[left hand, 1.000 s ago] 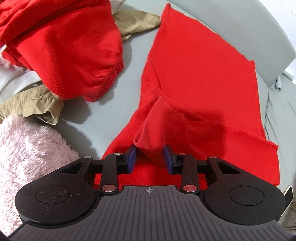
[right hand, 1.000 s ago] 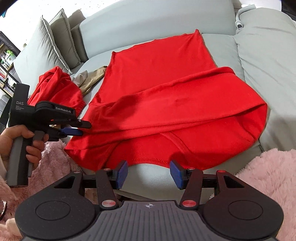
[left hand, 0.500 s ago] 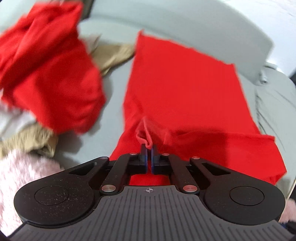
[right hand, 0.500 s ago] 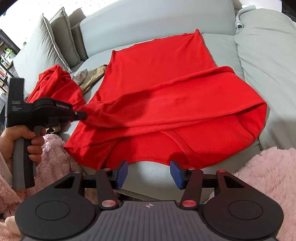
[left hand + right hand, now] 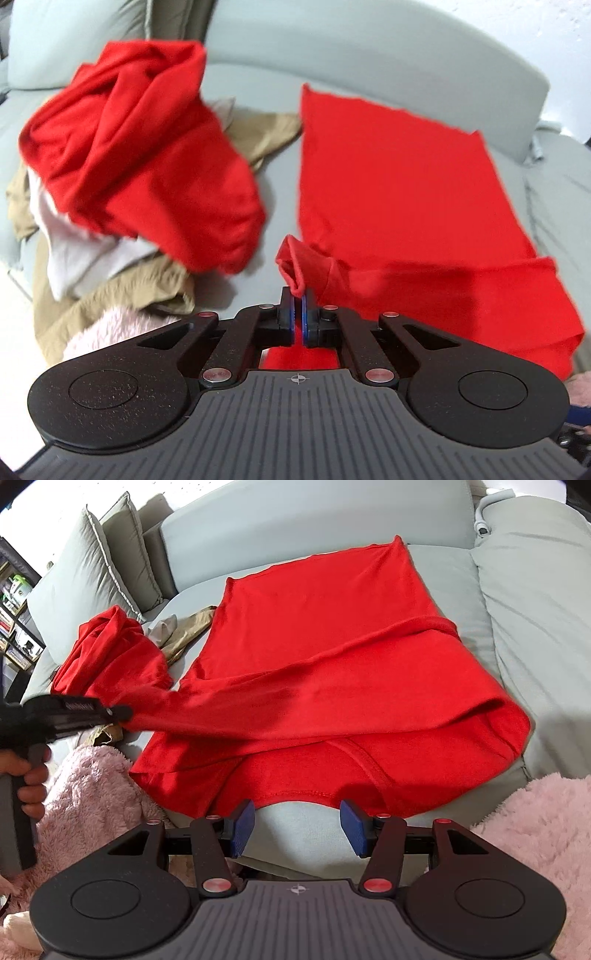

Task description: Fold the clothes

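Left tongs (image 5: 298,317) clenched on sleeve cuff (image 5: 293,267) of red shirt (image 5: 332,657), stretched toward 9 o'clock. Right tongs (image 5: 297,827) released, at collar. Keep sleeve taut; lay flat across body.

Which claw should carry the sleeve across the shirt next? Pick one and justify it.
Left. The left claw is already shut on the red shirt sleeve cuff, while the right claw hangs open near the collar, holding nothing.

Left tool (image 5: 298,317) pinching a red sleeve cuff (image 5: 295,269)
Red shirt (image 5: 399,206) lies right on the sofa (image 5: 273,206); a crumpled clothes pile (image 5: 122,192) sits left.
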Demonstrator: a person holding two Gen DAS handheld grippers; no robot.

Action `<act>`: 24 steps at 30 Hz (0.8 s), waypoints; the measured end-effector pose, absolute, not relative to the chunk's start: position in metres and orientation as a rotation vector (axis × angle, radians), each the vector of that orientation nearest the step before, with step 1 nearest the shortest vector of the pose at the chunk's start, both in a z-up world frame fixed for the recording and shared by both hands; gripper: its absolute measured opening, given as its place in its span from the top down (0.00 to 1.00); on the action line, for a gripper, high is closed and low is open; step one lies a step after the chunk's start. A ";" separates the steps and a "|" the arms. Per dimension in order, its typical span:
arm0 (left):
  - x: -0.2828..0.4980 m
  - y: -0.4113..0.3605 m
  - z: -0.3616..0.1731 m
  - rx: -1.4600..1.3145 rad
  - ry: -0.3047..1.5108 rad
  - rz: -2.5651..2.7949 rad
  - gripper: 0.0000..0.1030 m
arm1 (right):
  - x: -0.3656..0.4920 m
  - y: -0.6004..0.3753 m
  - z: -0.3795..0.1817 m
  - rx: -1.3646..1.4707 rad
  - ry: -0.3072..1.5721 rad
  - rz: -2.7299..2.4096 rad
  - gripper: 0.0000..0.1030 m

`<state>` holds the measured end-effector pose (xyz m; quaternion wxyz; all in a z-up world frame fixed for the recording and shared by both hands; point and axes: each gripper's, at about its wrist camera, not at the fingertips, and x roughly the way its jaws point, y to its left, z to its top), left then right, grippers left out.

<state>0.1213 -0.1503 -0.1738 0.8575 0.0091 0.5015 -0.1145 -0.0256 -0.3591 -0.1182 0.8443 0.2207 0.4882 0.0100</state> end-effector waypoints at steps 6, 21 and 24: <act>0.120 -0.154 -0.181 0.074 1.077 -0.222 0.95 | -0.027 -0.362 -0.116 0.460 1.027 0.012 0.49; 0.090 -0.197 -0.163 0.165 0.995 -0.410 0.58 | -0.010 -0.437 -0.115 0.282 1.033 -0.185 0.37; 0.104 -0.212 -0.178 0.220 1.007 -0.397 0.59 | -0.005 -0.435 -0.118 0.287 1.024 -0.172 0.39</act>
